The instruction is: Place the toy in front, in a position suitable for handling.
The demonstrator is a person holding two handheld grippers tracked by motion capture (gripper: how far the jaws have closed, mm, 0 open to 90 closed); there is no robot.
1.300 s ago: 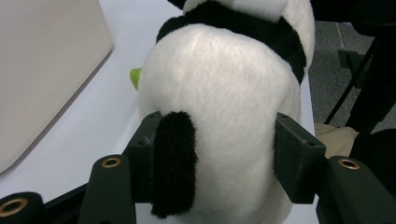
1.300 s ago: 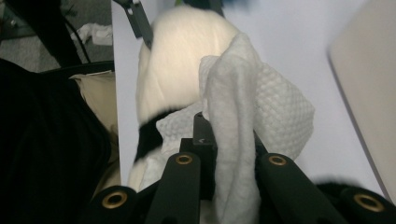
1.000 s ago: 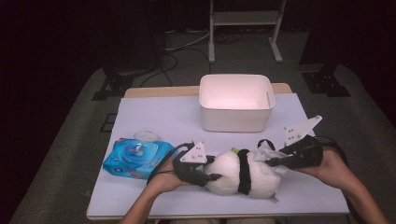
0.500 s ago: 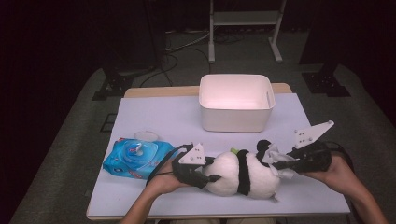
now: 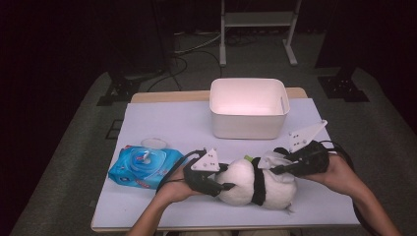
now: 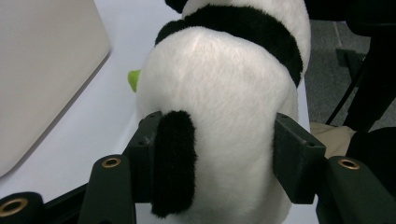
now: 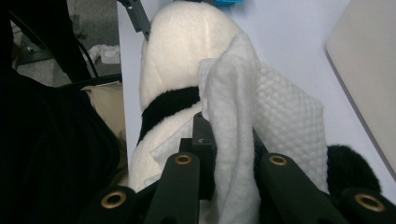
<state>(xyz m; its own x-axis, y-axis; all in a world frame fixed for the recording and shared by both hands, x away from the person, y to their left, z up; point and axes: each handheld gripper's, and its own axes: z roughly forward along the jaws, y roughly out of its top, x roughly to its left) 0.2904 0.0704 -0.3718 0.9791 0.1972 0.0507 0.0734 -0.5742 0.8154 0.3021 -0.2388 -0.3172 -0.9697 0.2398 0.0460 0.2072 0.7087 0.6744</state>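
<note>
Jaws, left gripper point(image 6: 212, 154): the 2 black jaws press on either side of the panda plush point(image 6: 224, 93), clamped on its rounded white end, with a black plush patch against the jaw at lower left of the left gripper view.
Jaws, right gripper point(image 7: 231, 158): closed tight on a folded white wipe point(image 7: 261, 107), which lies against the panda's body.
Panda, place: lying on its side on the white table point(image 5: 162, 123), lower centre of the high view, between the left gripper point(image 5: 223, 183) and right gripper point(image 5: 278, 169).
Panda, look: fluffy white body point(image 5: 255, 184), 1 black band round its middle, black patches at the ends.
Wipe, look: quilted, dimpled cloth, bunched and upright at the jaws.
Hard to make out: the panda's face is turned away; a small green bit point(image 6: 134, 79) beside it is cut off by the body.
High view adds: a white bin point(image 5: 249, 107) at upper centre, well apart from the panda, and a blue wipes pack point(image 5: 145, 166) near the left hand point(image 5: 172, 189).
Gripper views add: the wipe's texture and the jaw contact.
</note>
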